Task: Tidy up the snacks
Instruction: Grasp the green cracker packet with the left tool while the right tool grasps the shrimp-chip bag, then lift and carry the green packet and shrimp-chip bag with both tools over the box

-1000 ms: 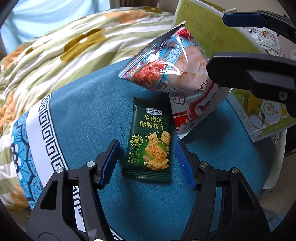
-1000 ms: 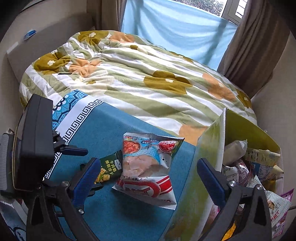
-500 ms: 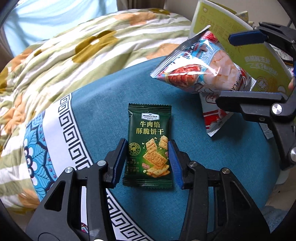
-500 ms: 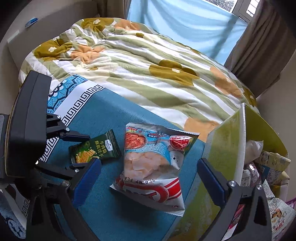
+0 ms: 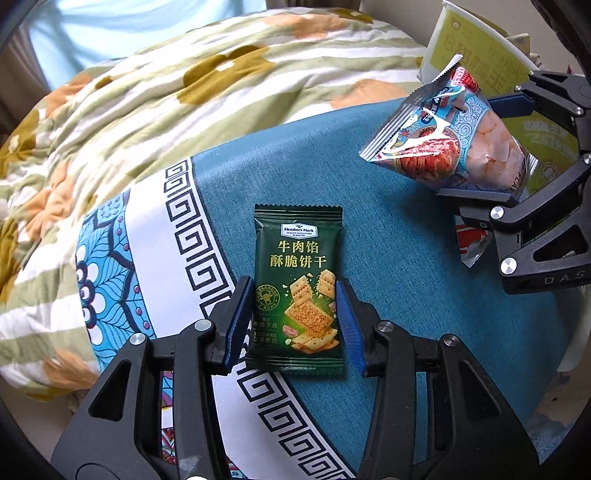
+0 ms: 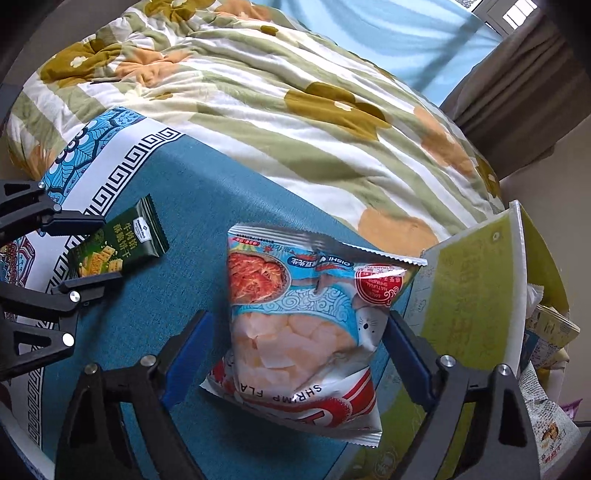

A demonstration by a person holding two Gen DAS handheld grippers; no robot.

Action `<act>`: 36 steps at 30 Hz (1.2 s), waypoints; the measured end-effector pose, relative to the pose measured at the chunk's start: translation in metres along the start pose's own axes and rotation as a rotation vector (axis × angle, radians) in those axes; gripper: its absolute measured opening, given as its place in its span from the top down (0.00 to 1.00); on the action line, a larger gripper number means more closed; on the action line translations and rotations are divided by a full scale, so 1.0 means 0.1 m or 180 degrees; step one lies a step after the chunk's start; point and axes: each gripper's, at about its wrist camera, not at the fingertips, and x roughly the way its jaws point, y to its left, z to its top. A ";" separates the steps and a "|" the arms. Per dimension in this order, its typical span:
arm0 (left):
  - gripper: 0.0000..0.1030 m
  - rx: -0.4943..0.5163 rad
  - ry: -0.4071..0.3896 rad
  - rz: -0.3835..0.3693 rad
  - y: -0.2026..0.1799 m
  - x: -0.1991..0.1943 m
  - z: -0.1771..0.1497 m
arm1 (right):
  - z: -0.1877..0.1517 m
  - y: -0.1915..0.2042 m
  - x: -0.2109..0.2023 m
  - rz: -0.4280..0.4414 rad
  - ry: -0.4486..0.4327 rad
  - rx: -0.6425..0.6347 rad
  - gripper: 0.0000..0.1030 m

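On the far left, floral quilt: green, cream and orange stripes with ochre flowers, rumpled over a bed; pale blue curtain behind it, brown drape at far right of the right wrist view.

Nearer, teal mat: white border band with black key pattern and a blue leaf-patterned edge on its left side; spread over the near part of the quilt.

Left of centre on the mat, green biscuit packet: dark green, yellow Chinese lettering, cracker picture, flat and lengthwise to the left wrist camera. Left gripper: blue pads closed narrow against the packet's two long edges at its near half, gripping it; packet resting on the mat, partly over the white border.

Right of that, well apart, shrimp chip bag: puffy, blue, red and white, clear window showing pale chips, serrated top edge pointing far. Right gripper: jaws wide and closing, bag between them; right pad at the bag's edge, left pad with a gap to the bag; firm contact cannot be told.

Right again, just beside the bag, yellow-green box: tall flap standing upright with faint printing, at the mat's right edge. Inside it, more snack packets, crowded and only partly visible.
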 end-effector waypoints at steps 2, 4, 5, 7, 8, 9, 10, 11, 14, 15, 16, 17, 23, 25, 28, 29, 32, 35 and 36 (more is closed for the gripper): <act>0.61 -0.0116 0.0019 -0.0052 0.04 -0.01 0.01 | -0.02 -0.01 0.06 0.0019 0.0092 0.0054 0.16; 0.61 -0.0191 0.0018 -0.0090 0.07 -0.03 -0.01 | -0.04 -0.03 0.11 0.0044 0.0145 0.0093 0.18; 0.61 -0.0215 0.0018 -0.0087 0.09 -0.03 -0.02 | -0.05 -0.04 0.13 0.0074 0.0169 0.0121 0.20; 0.61 -0.0256 0.0019 -0.0088 0.13 -0.04 -0.04 | -0.06 -0.07 0.17 0.0126 0.0213 0.0194 0.27; 0.61 -0.0278 0.0021 -0.0093 0.15 -0.05 -0.05 | -0.07 -0.10 0.19 0.0171 0.0224 0.0250 0.28; 0.61 -0.0303 0.0022 -0.0095 0.17 -0.06 -0.06 | -0.07 -0.11 0.18 0.0215 0.0216 0.0315 0.29; 0.61 -0.0325 0.0019 -0.0097 0.18 -0.08 -0.07 | -0.07 -0.14 0.18 0.0254 0.0209 0.0367 0.32; 0.61 -0.0347 0.0008 -0.0099 0.19 -0.09 -0.08 | -0.07 -0.15 0.18 0.0272 0.0202 0.0396 0.34; 0.61 -0.0406 -0.0041 -0.0105 0.24 -0.18 -0.08 | -0.07 -0.16 0.13 0.0313 0.0163 0.0442 0.37; 0.61 -0.0439 -0.0058 -0.0114 0.25 -0.23 -0.07 | -0.06 -0.15 0.11 0.0332 0.0138 0.0458 0.37; 0.61 -0.0478 -0.0088 -0.0118 0.27 -0.30 -0.07 | -0.06 -0.15 0.08 0.0346 0.0106 0.0470 0.38; 0.61 -0.0513 -0.0120 -0.0121 0.29 -0.37 -0.07 | -0.05 -0.15 0.04 0.0355 0.0068 0.0479 0.38; 0.61 -0.0576 -0.0357 -0.0029 0.29 -0.87 0.07 | 0.02 -0.20 -0.40 0.0435 -0.0282 0.0545 0.38; 0.61 -0.0525 -0.0455 0.0025 0.21 -1.03 0.16 | 0.04 -0.24 -0.58 0.0466 -0.0409 0.0575 0.38; 0.61 -0.0456 -0.0600 0.0098 0.07 -1.28 0.33 | 0.01 -0.36 -0.85 0.0549 -0.0622 0.0646 0.38; 0.61 -0.0446 -0.0646 0.0092 0.00 -1.37 0.39 | -0.01 -0.41 -0.94 0.0575 -0.0685 0.0670 0.38; 0.61 -0.0393 -0.0795 0.0085 -0.26 -1.59 0.59 | -0.10 -0.62 -1.19 0.0609 -0.0852 0.0744 0.38; 0.61 -0.0355 -0.0939 0.0013 -0.61 -1.78 0.80 | -0.24 -0.92 -1.41 0.0584 -0.0995 0.0814 0.38; 0.61 -0.0342 -0.0970 -0.0006 -0.74 -1.82 0.87 | -0.30 -1.04 -1.46 0.0546 -0.1036 0.0836 0.38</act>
